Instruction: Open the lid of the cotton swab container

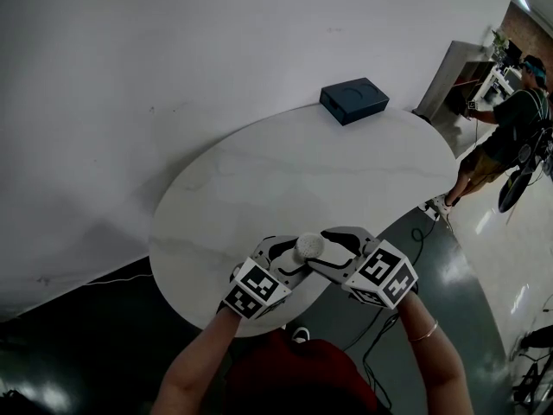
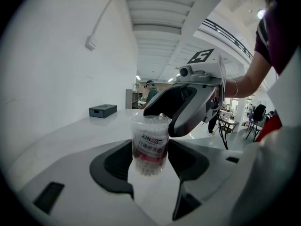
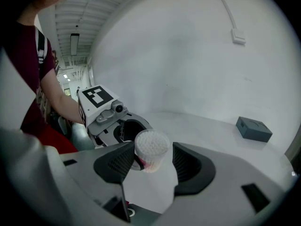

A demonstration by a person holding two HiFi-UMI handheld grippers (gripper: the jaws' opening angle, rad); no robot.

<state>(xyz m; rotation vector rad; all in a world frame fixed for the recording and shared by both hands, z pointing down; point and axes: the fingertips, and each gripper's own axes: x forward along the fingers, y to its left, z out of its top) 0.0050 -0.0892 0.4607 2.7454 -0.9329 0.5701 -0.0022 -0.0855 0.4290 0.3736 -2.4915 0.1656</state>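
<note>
A clear cotton swab container (image 1: 309, 246) with a red and white label is held above the near edge of the round white table (image 1: 285, 171). My left gripper (image 1: 294, 262) is shut on its body; in the left gripper view both pads press the container (image 2: 149, 145). My right gripper (image 1: 324, 251) faces it from the right and reaches over its top. In the right gripper view the container (image 3: 151, 149) shows its swab-filled top between wide jaws, with a gap at the right pad. Whether a lid sits on it I cannot tell.
A dark blue box (image 1: 353, 100) lies at the table's far edge, next to the white wall. A person (image 1: 505, 137) stands beyond the table at the right. Cables (image 1: 423, 223) run over the dark floor by the table's right side.
</note>
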